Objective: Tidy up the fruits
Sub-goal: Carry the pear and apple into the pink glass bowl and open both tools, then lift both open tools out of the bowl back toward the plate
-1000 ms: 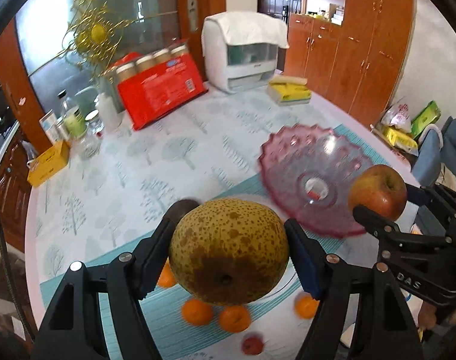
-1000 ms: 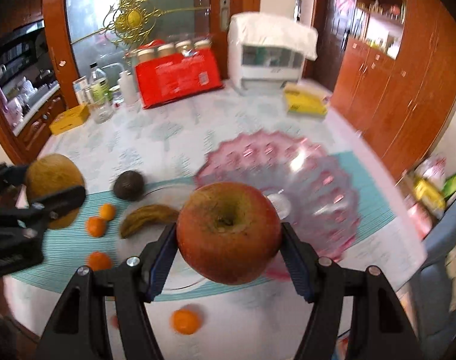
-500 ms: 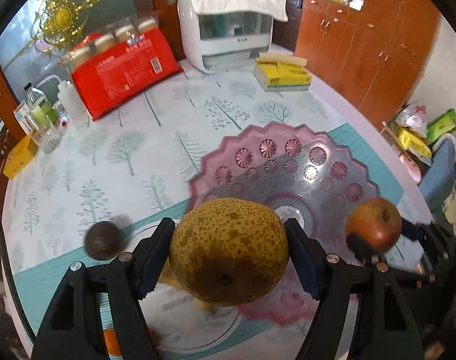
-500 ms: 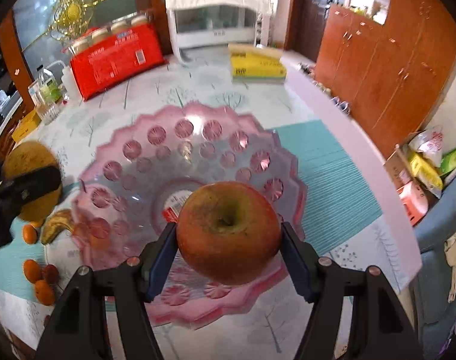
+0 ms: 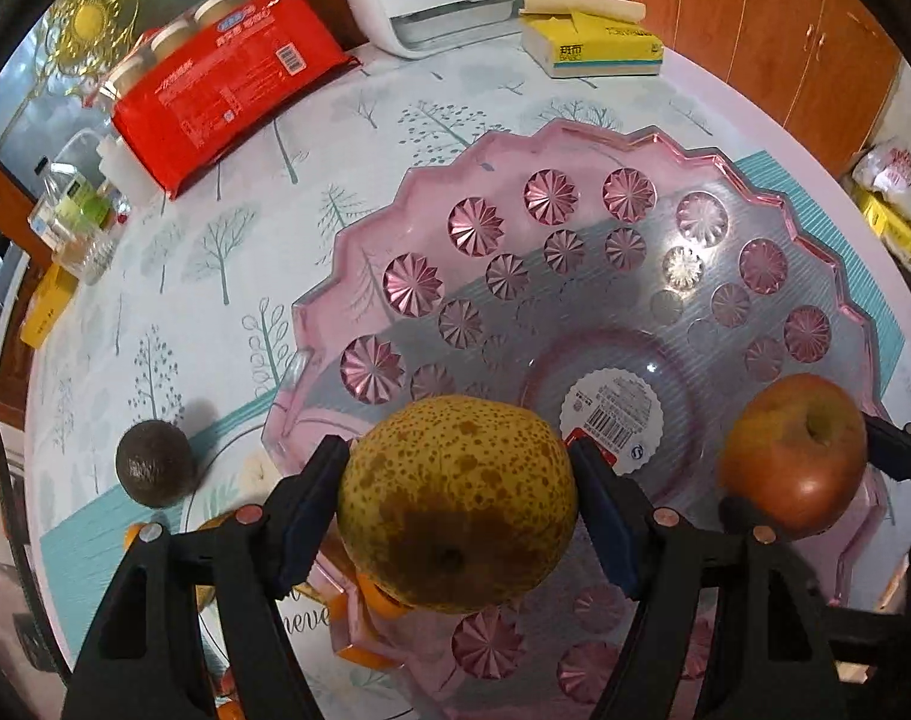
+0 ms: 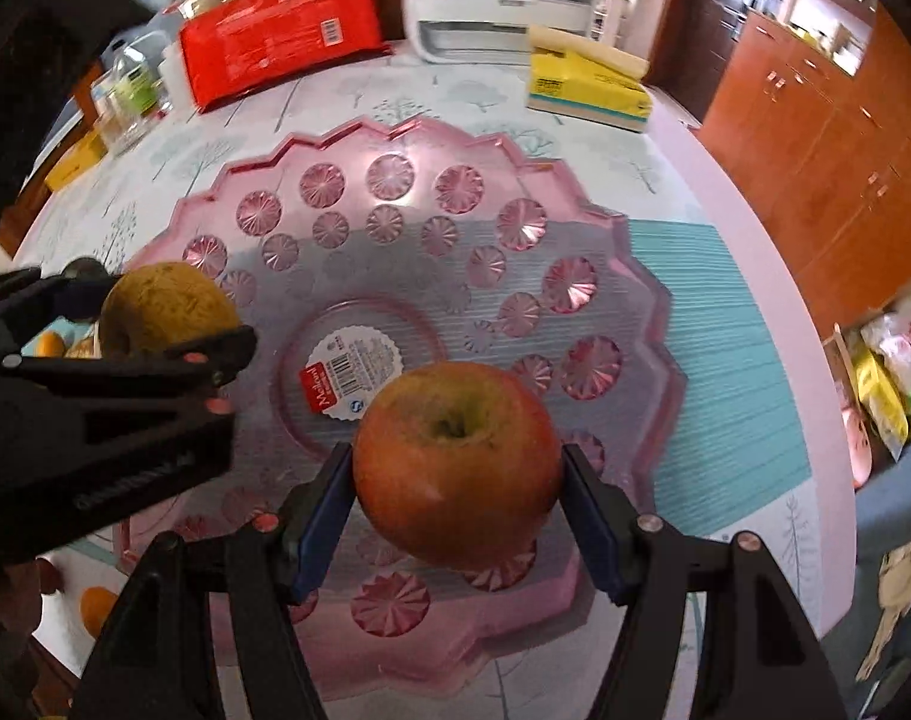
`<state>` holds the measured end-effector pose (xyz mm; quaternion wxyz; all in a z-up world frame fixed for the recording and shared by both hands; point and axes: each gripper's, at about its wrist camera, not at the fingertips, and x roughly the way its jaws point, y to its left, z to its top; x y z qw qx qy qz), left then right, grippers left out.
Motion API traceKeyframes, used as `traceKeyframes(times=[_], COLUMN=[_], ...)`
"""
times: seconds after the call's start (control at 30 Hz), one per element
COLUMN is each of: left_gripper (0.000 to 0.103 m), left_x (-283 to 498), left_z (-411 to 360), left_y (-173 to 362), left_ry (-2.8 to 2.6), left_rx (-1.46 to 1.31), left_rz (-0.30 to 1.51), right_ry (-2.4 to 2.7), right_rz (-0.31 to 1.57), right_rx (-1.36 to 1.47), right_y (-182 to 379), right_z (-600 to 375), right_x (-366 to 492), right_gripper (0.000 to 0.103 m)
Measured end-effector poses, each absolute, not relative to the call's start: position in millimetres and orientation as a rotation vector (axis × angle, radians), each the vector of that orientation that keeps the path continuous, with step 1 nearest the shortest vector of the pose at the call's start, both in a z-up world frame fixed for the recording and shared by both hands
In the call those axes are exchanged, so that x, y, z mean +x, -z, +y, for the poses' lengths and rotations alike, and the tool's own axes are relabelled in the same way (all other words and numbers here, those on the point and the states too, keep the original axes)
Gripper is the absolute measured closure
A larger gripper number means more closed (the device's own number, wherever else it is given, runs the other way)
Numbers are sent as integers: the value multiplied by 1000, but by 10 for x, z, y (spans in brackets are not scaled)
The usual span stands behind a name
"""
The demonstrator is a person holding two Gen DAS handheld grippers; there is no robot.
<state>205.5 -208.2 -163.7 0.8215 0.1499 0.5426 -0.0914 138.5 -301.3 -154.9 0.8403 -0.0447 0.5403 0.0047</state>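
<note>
holding fruit above the pink bowl (image 5: 665, 138)
my left gripper (image 5: 455, 504) clamps the pear (image 5: 455, 498); my right gripper (image 6: 455, 468) clamps the apple (image 6: 455, 462).

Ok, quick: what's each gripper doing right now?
Left gripper: shut on the speckled pear.
Right gripper: shut on the red apple.
Both above the pink bowl.

"Meilanul"-like word on bowl's sticker (image 6: 354, 373), "BASIC" on yellow tissue pack (image 5: 599, 45), partial "neve" on white plate (image 5: 248, 594)
</note>
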Motion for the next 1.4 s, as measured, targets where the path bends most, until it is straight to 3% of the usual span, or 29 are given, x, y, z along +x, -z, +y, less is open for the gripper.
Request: traceKeyframes(times=[0.2,0.5,0.93,1.4], left_gripper=[25,5,5,5], left_x=[2050,2057,1813,1481], left_z=[-2193,-2034,-1680,-1657], left_y=[1688,1507,1042,746], left_ry=[195,185,176,196], left_rx=[373,295,159,210], left_rz=[1178,1169,1143,1033], right_ry=[-41,-56,-95,-118], right_rz=[1135,1127,1081,1021], right_rx=[-86,-28,-37,-56], right_y=[1566,1511,1308,1072], right_z=[-3036,-3151,-3040,-2837], right_x=[1420,1407,1293,1137], right_gripper=[33,24,24,24])
